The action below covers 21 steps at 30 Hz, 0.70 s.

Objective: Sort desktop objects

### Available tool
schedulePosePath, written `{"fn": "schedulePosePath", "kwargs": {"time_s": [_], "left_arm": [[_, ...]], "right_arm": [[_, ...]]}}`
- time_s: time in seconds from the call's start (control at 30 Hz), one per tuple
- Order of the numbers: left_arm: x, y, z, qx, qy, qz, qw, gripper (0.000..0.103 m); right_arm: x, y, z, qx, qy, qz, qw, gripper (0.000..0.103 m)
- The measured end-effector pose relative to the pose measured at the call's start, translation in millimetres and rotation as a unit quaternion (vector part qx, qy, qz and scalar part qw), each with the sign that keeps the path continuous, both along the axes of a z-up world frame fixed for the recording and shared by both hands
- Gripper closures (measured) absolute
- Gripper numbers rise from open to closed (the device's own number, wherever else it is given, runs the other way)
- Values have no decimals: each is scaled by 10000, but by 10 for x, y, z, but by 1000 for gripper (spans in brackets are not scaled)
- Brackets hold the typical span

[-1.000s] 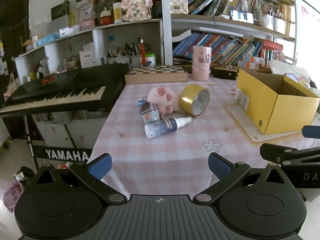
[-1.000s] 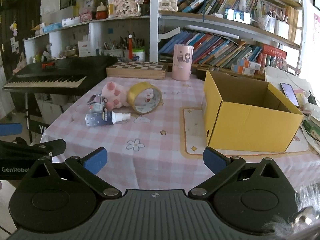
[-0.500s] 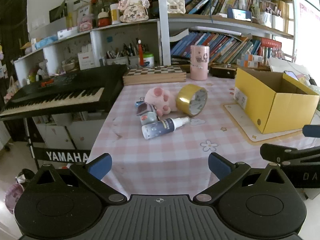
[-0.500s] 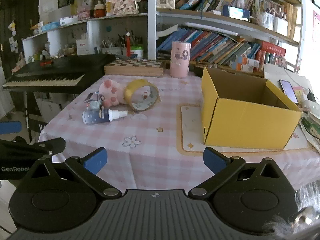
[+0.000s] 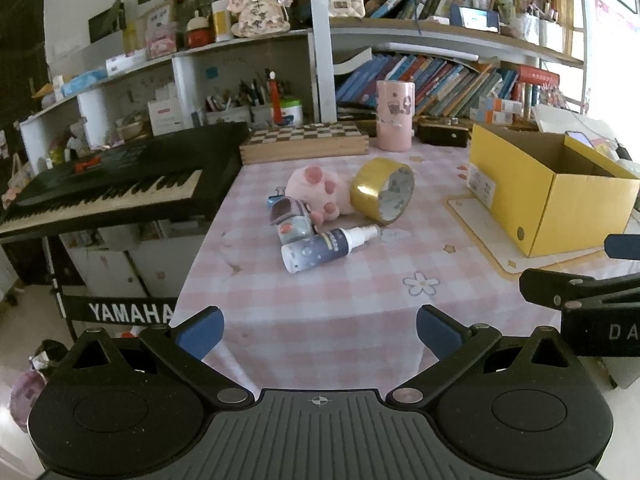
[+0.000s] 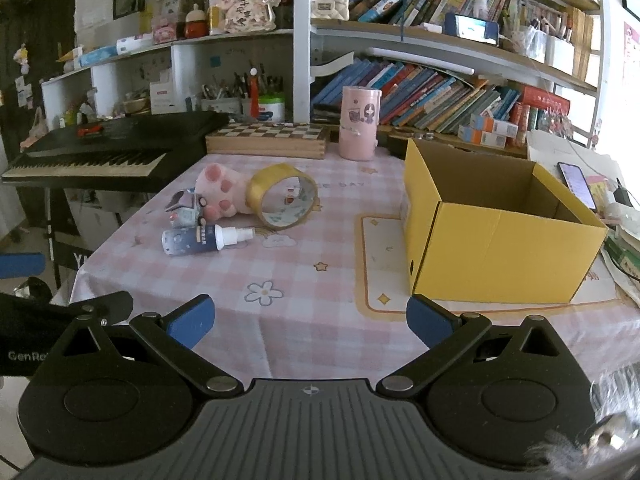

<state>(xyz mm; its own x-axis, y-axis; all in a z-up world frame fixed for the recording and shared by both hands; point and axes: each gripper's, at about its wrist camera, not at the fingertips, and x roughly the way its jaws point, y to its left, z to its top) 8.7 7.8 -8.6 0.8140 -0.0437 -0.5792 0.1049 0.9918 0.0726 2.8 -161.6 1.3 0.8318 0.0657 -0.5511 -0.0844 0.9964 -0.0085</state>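
On the pink checked tablecloth (image 5: 320, 300) lies a cluster: a pink paw plush (image 5: 318, 186) (image 6: 218, 188), a gold tape roll (image 5: 382, 190) (image 6: 282, 196), a small grey toy robot (image 5: 290, 220) (image 6: 186, 210) and a dark blue spray bottle (image 5: 324, 244) (image 6: 200, 238) on its side. An open yellow cardboard box (image 5: 548, 188) (image 6: 496, 224) stands to their right on a cream mat. My left gripper (image 5: 318, 330) hovers open at the table's near edge, empty. My right gripper (image 6: 308, 320) is open too, empty, in front of the box's left corner.
A black Yamaha keyboard (image 5: 116, 184) stands left of the table. At the table's back are a wooden chessboard box (image 5: 304, 142), a pink tumbler (image 5: 394, 114) and crowded bookshelves (image 6: 440, 92). A phone (image 6: 576, 184) lies right of the box.
Both grippers have shifted slightly, so the table and objects sit a little differently in view. Nothing on the table moved, and both grippers stay open.
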Motion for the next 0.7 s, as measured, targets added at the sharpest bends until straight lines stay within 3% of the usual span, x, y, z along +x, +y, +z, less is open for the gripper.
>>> {"fn": "schedulePosePath", "kwargs": {"time_s": [0.37,0.7], "left_arm": [[63,60,-8,-205,15,119,9997,0],[118,10,-86,-139,149,171,9996,1]], "right_arm": [[80,62,13,-120,-14,139,9998,0],[184,19,-29,-151,-2,182,9997,0]]}}
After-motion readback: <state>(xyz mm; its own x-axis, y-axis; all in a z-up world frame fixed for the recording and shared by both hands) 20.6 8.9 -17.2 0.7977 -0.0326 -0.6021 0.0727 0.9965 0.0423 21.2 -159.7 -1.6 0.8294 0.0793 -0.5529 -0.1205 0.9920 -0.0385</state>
